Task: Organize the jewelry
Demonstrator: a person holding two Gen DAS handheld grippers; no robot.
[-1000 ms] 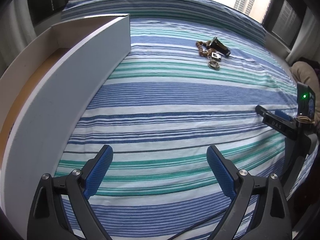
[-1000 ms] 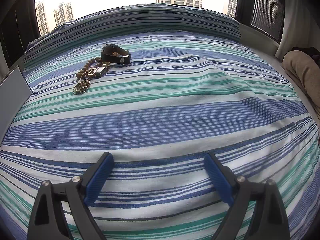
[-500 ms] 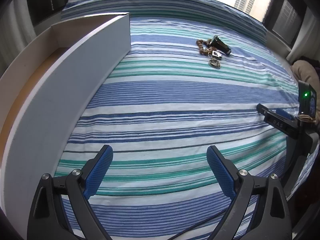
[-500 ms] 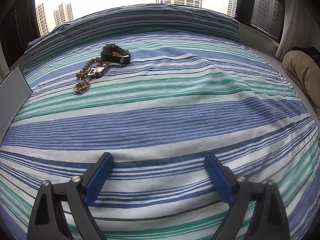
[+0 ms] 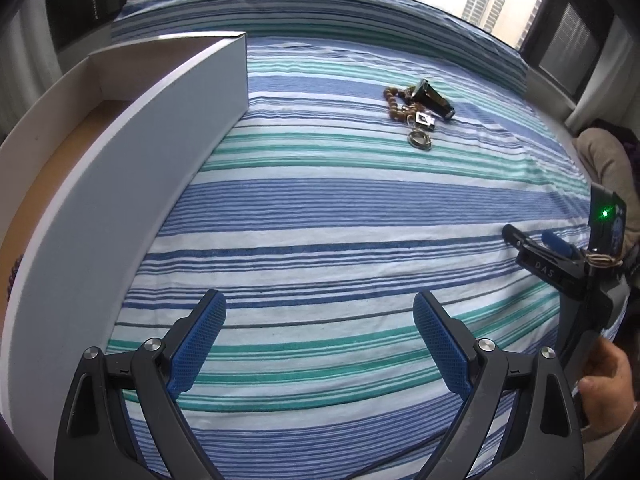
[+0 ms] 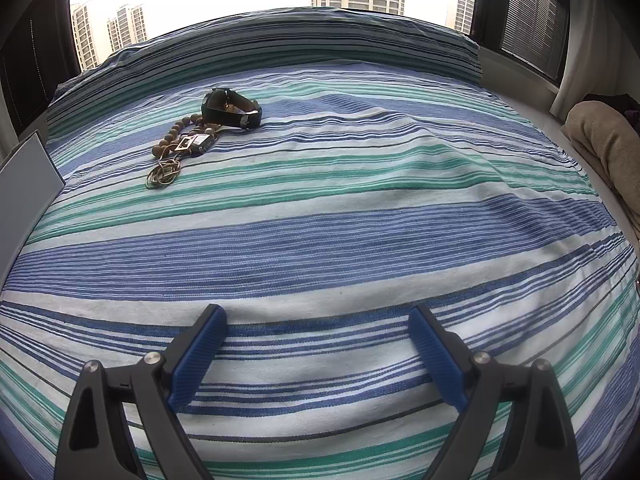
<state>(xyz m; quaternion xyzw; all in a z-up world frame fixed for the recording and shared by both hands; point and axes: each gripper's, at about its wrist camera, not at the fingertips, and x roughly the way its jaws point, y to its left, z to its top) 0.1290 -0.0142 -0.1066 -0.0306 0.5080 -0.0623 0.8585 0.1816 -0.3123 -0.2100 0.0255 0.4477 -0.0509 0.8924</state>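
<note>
A small pile of jewelry lies on the striped bedspread: a black watch, a brown bead bracelet, a square silver pendant and a thin coiled chain. The left wrist view shows the same pile far ahead, with the watch, beads and chain. A white open box with a brown floor stands at the left. My left gripper is open above the bedspread, well short of the pile. My right gripper is open too, with nothing between its fingers.
The right gripper's body with a green light shows at the right edge of the left wrist view, held by a hand. A beige cushion lies at the right. The box corner shows at the left. Windows stand behind the bed.
The left wrist view has drifted slightly, so the jewelry pile sits a little lower and nearer. The right wrist view is unchanged. Both grippers stay open.
</note>
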